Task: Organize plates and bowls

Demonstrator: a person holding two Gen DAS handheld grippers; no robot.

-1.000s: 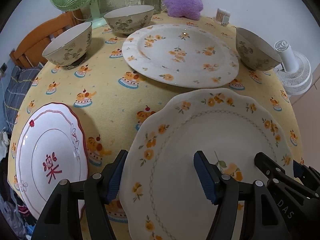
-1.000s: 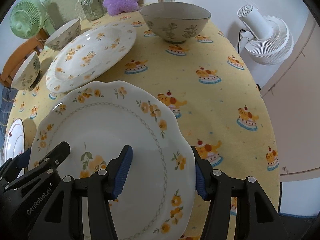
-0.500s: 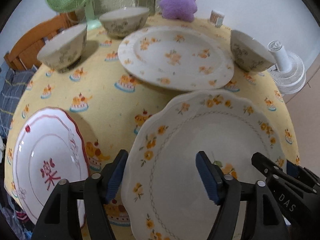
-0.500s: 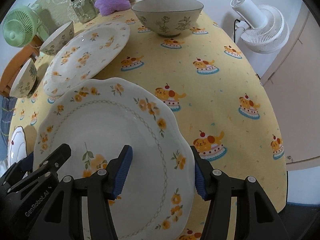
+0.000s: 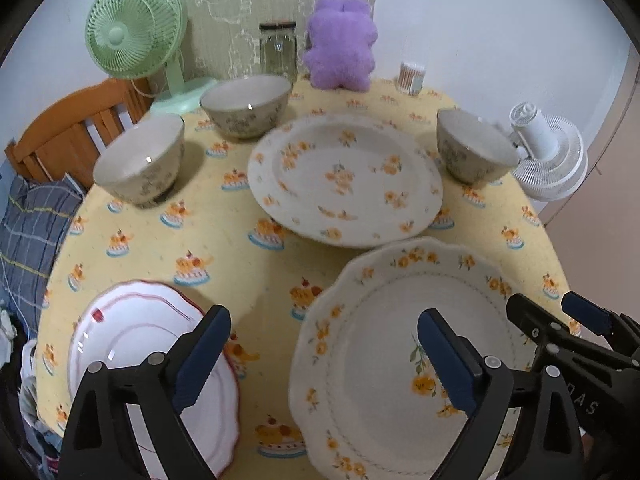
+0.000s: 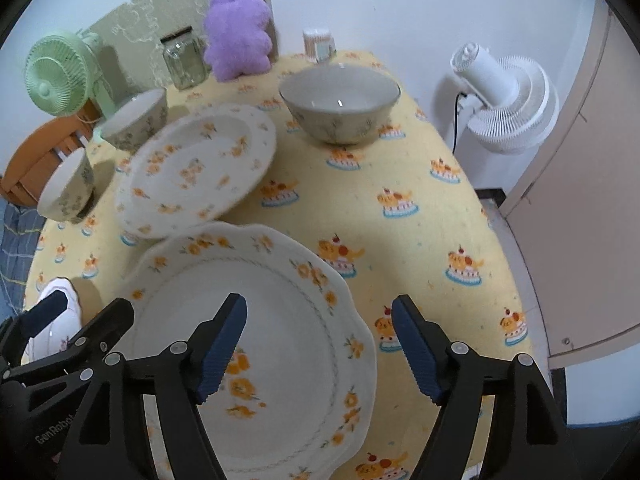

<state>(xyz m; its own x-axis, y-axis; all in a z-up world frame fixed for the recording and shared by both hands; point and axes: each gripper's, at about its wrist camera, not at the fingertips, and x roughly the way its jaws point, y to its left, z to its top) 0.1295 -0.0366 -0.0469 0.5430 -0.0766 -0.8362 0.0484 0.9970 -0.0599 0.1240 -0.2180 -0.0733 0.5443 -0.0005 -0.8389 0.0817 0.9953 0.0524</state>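
Note:
A scalloped plate with orange flowers [image 5: 380, 380] [image 6: 280, 308] lies flat on the yellow tablecloth [image 5: 224, 240] at the near edge. My left gripper [image 5: 324, 356] hovers over its left rim and my right gripper [image 6: 320, 348] over its right rim. Both sets of jaws are opening, and their pads touch nothing. Beyond lies a larger round floral plate [image 5: 344, 180]. A red-rimmed plate [image 5: 140, 352] sits at the near left. Of the three floral bowls, two [image 5: 140, 160] [image 5: 246, 106] stand at the far left and one [image 5: 472, 152] [image 6: 340, 104] at the far right.
At the back of the table are a green fan [image 5: 132, 32], a glass jar [image 5: 278, 48], a purple plush toy [image 5: 344, 44] and a cup of cotton swabs [image 5: 412, 76]. A white fan [image 5: 548, 152] stands off the right edge. A wooden chair [image 5: 68, 132] is at the left.
Both grippers have risen away from the scalloped plate and their jaws have spread wider. The plate has stayed flat on the cloth.

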